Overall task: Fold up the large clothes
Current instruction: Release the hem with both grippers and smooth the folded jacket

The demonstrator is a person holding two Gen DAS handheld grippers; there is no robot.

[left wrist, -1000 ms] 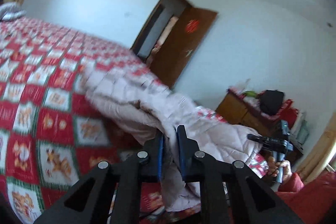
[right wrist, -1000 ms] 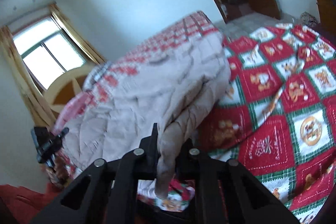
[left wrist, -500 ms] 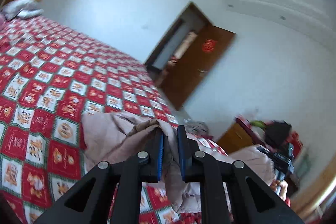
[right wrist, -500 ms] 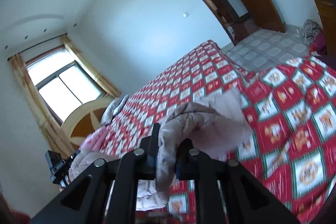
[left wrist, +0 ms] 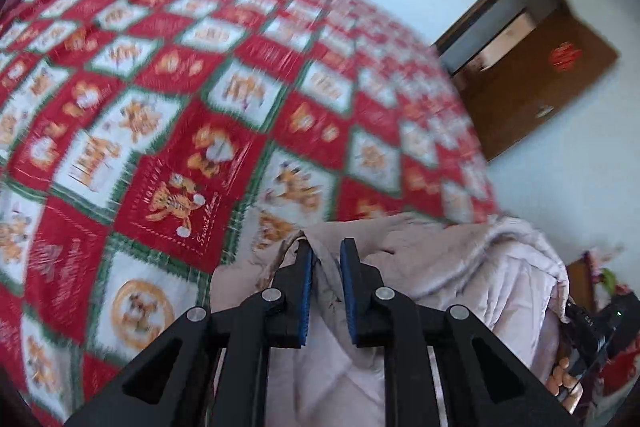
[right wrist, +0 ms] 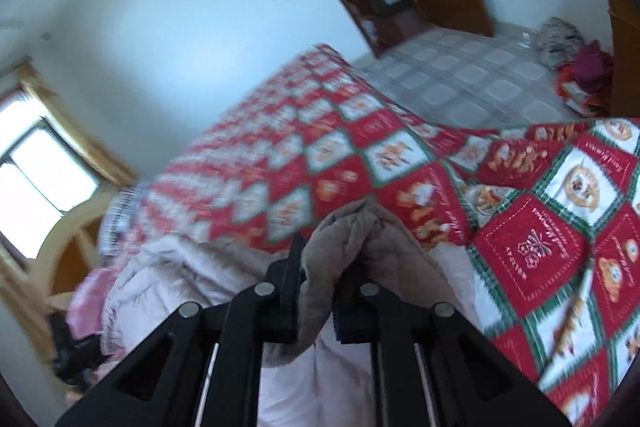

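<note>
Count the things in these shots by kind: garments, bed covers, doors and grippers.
Pale pink quilted coat: 1
Red patchwork bedspread with cartoon squares: 1
Brown wooden door: 1
Black two-finger grippers, left gripper and right gripper: 2
Total: 5

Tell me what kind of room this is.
A home bedroom, most likely: a large bed under a red patchwork bedspread, a wooden door standing open, and a curtained window beside the headboard.

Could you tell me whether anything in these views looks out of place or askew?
Nothing looks damaged. The pale quilted garment is bunched rather than flat, pinched by the left gripper and right gripper above the red patchwork bedspread. A heap of clothes lies on the tiled floor.
</note>
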